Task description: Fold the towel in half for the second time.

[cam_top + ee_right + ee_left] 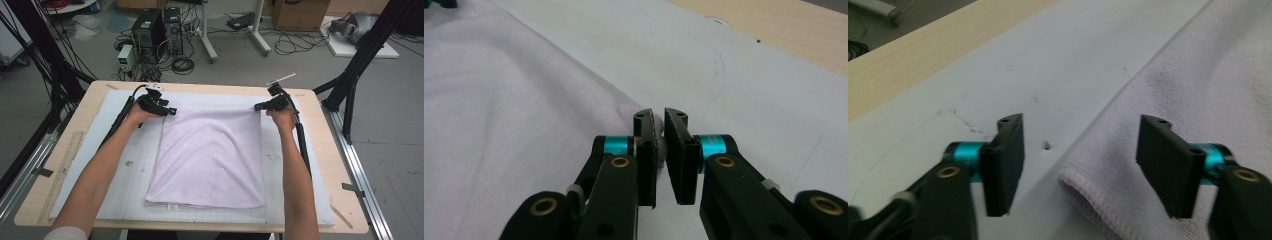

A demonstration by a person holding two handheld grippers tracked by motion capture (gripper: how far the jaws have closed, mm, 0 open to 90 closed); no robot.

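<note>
A pale lilac folded towel (210,155) lies flat on the mat, its far edge toward the back of the table. My left gripper (172,111) sits at the towel's far left corner. In the left gripper view its jaws (1083,165) stand apart, with the hemmed corner of the towel (1198,100) between them and neither pad pressing on it. My right gripper (257,107) is at the far right corner. In the right gripper view it (660,155) is shut on a pinch of the towel (499,125) edge.
A pale gridded mat (115,170) covers most of the wooden table (320,125). A ruler (62,170) lies along the table's left edge. Black frame posts stand at both sides, and computers and cables sit on the floor beyond the far edge.
</note>
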